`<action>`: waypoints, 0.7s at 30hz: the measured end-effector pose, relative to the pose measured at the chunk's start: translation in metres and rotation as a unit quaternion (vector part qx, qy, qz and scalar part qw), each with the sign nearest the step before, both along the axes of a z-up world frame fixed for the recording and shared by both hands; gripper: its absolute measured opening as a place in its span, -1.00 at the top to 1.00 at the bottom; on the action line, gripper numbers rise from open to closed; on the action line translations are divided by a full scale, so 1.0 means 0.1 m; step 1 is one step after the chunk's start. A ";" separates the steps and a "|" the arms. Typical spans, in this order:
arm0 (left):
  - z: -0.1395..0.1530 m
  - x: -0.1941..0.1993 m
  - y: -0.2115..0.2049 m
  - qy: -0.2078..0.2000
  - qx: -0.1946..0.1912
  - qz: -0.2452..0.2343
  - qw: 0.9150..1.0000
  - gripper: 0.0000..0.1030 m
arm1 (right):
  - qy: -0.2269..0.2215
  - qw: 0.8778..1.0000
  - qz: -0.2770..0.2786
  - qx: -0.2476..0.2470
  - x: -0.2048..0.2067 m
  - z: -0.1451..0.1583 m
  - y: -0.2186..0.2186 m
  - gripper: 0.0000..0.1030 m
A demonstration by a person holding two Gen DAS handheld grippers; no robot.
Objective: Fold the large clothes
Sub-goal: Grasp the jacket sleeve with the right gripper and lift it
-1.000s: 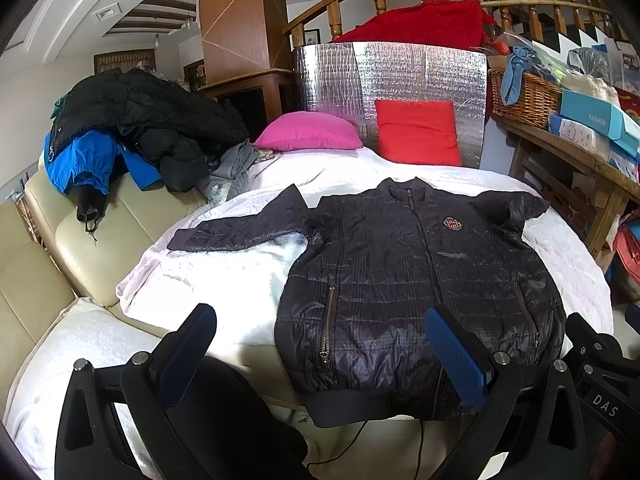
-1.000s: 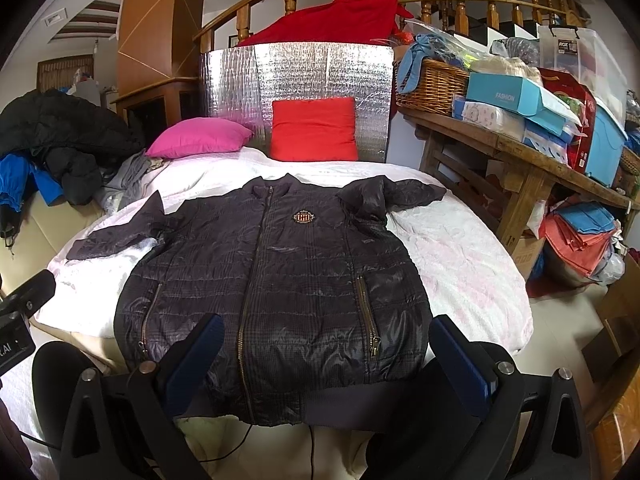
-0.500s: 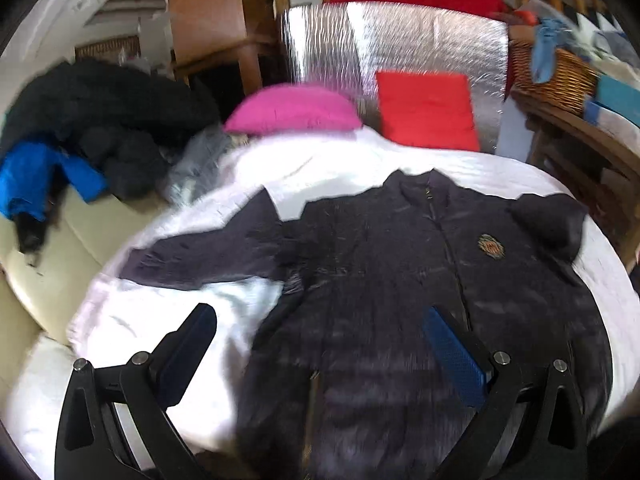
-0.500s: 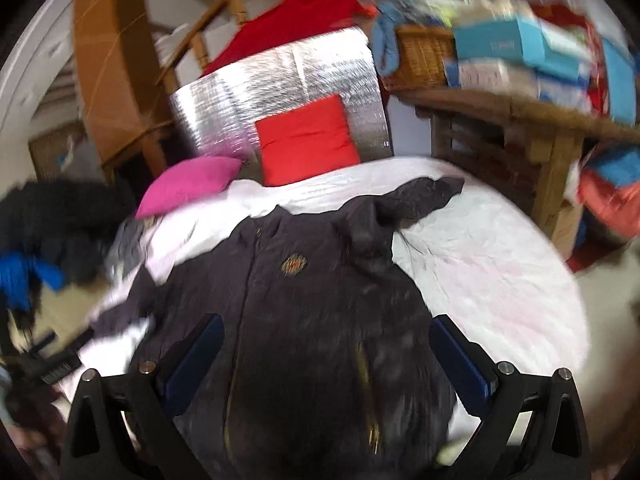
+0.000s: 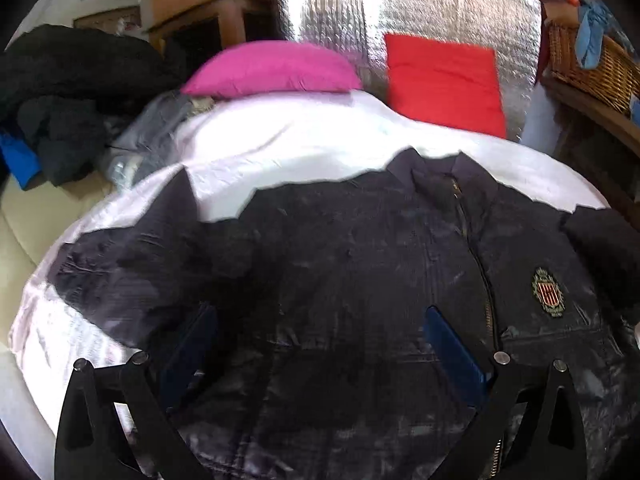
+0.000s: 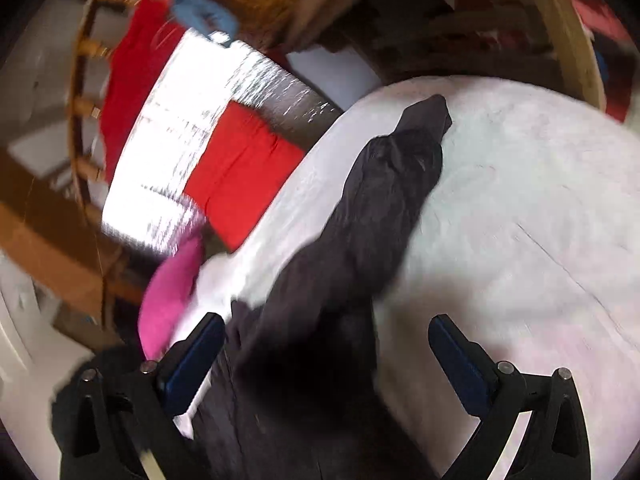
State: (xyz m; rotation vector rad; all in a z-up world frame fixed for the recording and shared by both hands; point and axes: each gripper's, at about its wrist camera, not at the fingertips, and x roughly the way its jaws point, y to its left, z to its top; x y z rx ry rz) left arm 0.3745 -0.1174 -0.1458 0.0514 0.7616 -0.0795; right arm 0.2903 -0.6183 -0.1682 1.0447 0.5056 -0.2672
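A black quilted jacket [image 5: 360, 280] lies face up and zipped on a white-covered bed [image 5: 280, 136], with a crest badge [image 5: 547, 292] on its chest. My left gripper [image 5: 320, 344] is open and empty, low over the jacket's chest near its left sleeve [image 5: 132, 256]. My right gripper [image 6: 326, 354] is open and empty, rolled sideways, hovering over the jacket's right sleeve [image 6: 384, 200], which lies bunched on the bed [image 6: 520, 220].
A pink pillow [image 5: 272, 68] and a red cushion [image 5: 444, 80] lean on a silver foil panel [image 5: 400, 12] at the bed's head. A pile of dark and blue clothes [image 5: 60, 92] lies on a cream sofa at left. A wicker basket [image 5: 592, 64] stands on a wooden table at right.
Both grippers have moved forward and down over the jacket. The right gripper has rolled sideways and swung toward the right sleeve. Both stay open.
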 end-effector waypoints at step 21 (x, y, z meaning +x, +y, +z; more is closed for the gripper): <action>-0.11 0.18 -0.08 0.001 0.029 0.008 1.000 -1.00 | 0.018 0.998 -0.044 -0.038 0.90 -0.19 -0.67 0.75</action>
